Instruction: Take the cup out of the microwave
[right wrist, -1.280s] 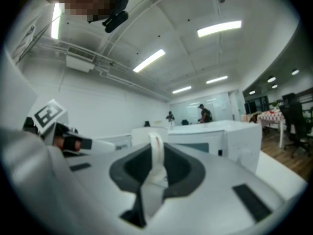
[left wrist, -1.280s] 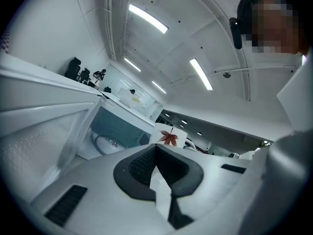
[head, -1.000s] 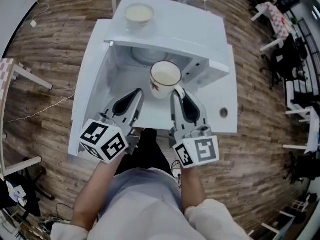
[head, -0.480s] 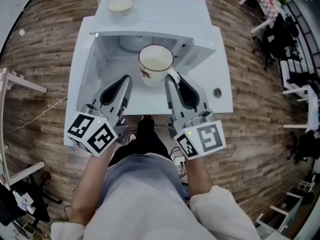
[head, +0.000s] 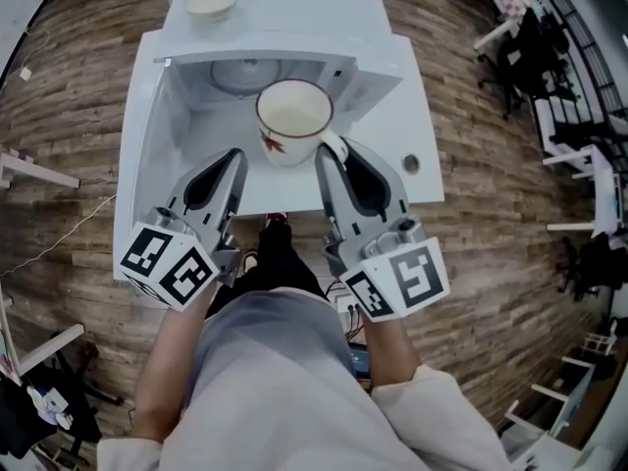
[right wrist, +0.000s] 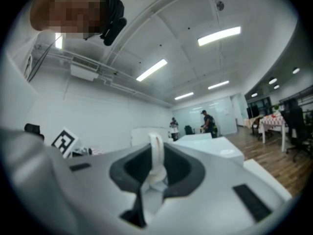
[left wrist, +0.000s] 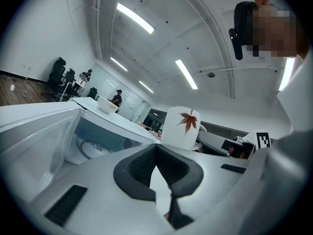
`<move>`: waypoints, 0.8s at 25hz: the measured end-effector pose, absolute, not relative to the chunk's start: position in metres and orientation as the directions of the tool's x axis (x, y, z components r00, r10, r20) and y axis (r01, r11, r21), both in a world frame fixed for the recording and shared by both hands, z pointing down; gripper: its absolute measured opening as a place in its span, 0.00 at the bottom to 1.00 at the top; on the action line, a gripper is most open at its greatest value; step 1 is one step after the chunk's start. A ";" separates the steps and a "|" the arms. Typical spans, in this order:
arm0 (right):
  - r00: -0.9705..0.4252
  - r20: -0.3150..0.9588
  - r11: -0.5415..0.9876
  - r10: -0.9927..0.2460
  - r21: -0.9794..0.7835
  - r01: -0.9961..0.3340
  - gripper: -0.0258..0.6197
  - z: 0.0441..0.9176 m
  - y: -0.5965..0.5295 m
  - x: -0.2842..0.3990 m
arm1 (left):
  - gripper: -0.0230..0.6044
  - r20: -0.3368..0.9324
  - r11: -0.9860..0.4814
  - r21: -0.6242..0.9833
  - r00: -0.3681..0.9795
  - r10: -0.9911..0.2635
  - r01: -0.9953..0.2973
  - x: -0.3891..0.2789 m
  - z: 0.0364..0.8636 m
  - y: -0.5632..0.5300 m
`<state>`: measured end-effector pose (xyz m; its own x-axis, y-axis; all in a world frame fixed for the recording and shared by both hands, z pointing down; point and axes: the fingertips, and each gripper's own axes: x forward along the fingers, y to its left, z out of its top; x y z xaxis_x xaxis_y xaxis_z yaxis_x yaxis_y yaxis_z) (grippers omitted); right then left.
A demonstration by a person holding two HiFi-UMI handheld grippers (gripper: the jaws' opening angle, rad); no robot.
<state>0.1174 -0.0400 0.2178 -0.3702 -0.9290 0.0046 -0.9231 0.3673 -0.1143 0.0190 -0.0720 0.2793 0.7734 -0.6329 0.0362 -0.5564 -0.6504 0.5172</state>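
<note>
The left grey-and-white gripper (head: pixel 235 157) has its jaws closed together, empty. The open white microwave (head: pixel 294 18) shows only part of its glass turntable (head: pixel 240 72) (the roof hides the rest). The small white bowl (head: pixel 211 0) on top has unclear contents. The white leaf-printed ceramic cup (head: pixel 292 116) hangs before the cavity, its handle (right wrist: pixel 155 153) pinched in the narrow jaws of the right gripper (head: pixel 327 155).

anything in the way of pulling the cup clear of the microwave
Nothing visible does. The cup, held in the right gripper, is at the microwave's open front; the door is swung aside to the left.
</note>
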 end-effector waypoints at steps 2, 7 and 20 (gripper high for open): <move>-0.365 0.002 0.362 -0.931 -0.113 -0.925 0.15 0.213 -0.035 0.119 | 0.05 0.030 -0.654 0.519 0.777 -0.629 -0.550 0.020 0.278 -0.070; -0.357 -0.003 0.355 -0.934 -0.115 -0.928 0.15 0.205 -0.026 0.123 | 0.05 0.021 -0.659 0.512 0.774 -0.632 -0.551 0.018 0.272 -0.069; -0.363 -0.026 0.364 -0.931 -0.114 -0.925 0.15 0.191 -0.016 0.126 | 0.05 -0.003 -0.665 0.495 0.763 -0.646 -0.560 0.011 0.255 -0.063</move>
<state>0.1259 -0.0162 0.1908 -0.3630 -0.9314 -0.0262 -0.9246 0.3635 -0.1137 0.0112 -0.0626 0.2546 0.7634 -0.6459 -0.0032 -0.5602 -0.6645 0.4946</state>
